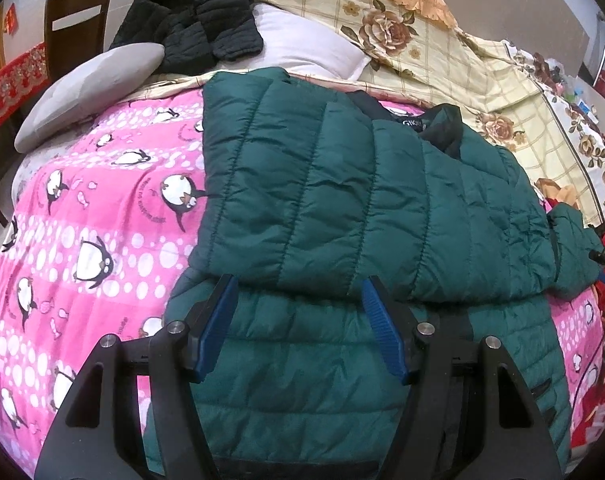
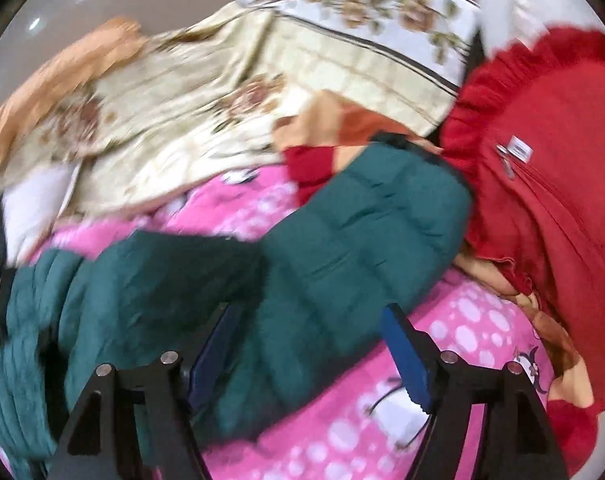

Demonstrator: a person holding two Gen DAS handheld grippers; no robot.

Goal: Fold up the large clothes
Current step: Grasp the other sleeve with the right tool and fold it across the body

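Jacket: the green puffer jacket point(image 1: 366, 208) lies across the pink penguin blanket point(image 1: 86, 216) on the bed, collar toward the far right, hem nearest the left camera.
Done so far: one side panel is already folded over the body, its edge running straight across just beyond the left gripper's tips. By my reading that is the first fold made.
Left to do: a sleeve point(image 2: 366, 216) trails out to the right toward the red garment point(image 2: 550, 168), unfolded. It wants bringing in, then the body doubling over.
Left gripper: the left gripper point(image 1: 300, 304) hangs over the near part of the jacket with its blue pads point(image 1: 216, 328) well apart, nothing pinched between them. Whether the tips brush the fabric, I cannot tell.
Right gripper: the right gripper point(image 2: 310, 340) is over the sleeve, picture blurred, jaws spread wide. The sleeve lies between the fingers, but no pad presses on it.
Nearby: a black jacket point(image 1: 194, 12) and grey pillow point(image 1: 82, 92) sit at the far left, untouched.
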